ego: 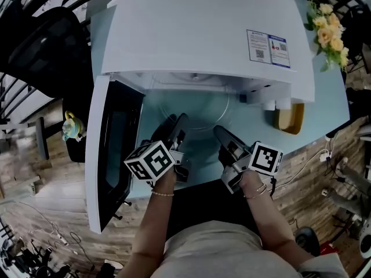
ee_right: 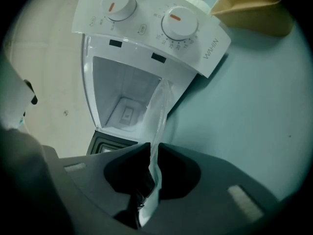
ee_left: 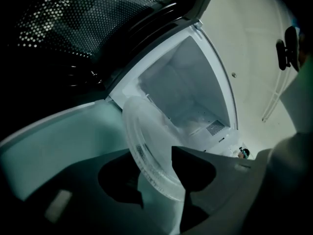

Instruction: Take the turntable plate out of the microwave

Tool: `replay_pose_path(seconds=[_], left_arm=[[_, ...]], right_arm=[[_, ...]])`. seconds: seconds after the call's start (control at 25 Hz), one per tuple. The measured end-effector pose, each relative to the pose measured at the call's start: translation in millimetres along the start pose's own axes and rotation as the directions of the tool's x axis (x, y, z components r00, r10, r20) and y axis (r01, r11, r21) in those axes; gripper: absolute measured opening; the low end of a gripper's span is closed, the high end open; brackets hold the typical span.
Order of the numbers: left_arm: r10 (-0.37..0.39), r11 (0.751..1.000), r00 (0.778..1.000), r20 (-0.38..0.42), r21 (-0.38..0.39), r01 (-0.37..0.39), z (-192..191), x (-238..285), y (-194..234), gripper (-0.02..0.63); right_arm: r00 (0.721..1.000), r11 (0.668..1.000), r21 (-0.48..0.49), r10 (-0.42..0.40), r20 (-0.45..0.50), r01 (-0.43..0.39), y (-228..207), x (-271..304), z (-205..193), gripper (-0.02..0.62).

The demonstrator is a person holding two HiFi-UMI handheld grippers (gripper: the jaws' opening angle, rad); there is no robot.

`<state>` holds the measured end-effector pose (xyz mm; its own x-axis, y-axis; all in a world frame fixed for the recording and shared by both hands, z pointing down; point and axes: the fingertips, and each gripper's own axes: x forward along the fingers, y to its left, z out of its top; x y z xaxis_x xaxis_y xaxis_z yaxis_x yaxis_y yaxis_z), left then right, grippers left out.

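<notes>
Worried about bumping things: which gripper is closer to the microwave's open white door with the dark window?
Left. The left gripper sits right beside the open white door, gripping the clear glass turntable plate at its door-side edge; the right gripper grips the plate's opposite edge, farther away.

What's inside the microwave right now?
Bare white walls and a small vent grille. The glass turntable plate, gripped by the left gripper and right gripper, is partly pulled out and hides some of the floor.

A workroom or test lab, not a home kitchen: a white boxy microwave (ego: 203, 33) sits on a pale teal bench (ego: 327, 112), with a black office chair (ego: 49, 51) alongside and loose cables (ego: 55, 231) strewn over the wood-plank floor (ego: 35, 181).
</notes>
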<state>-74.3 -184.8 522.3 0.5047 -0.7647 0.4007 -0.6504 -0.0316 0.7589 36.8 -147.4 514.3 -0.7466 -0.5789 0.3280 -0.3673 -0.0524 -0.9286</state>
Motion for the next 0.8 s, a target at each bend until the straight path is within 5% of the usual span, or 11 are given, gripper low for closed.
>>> replay_pose_path(seconds=[0.36, 0.56, 0.8], left_arm=[[0.001, 0.998, 1.0, 0.013, -0.056, -0.001, 1.4, 0.3, 1.3, 0.169], [-0.009, 0.987, 1.0, -0.009, -0.159, 0.007, -9.8, -3.9, 2.3, 0.149], [-0.003, 0.989, 1.0, -0.02, -0.15, 0.0, -13.7, -6.8, -0.5, 0.137]], right_arm=[[0.997, 1.0, 0.002, 0.024, -0.069, -0.024, 1.9, -10.0, -7.3, 0.074], [0.997, 1.0, -0.018, 0.013, -0.082, -0.014, -3.1, -15.7, -7.6, 0.075], [0.995, 0.999, -0.043, 0.007, -0.1, -0.011, -10.7, -15.3, -5.4, 0.085]])
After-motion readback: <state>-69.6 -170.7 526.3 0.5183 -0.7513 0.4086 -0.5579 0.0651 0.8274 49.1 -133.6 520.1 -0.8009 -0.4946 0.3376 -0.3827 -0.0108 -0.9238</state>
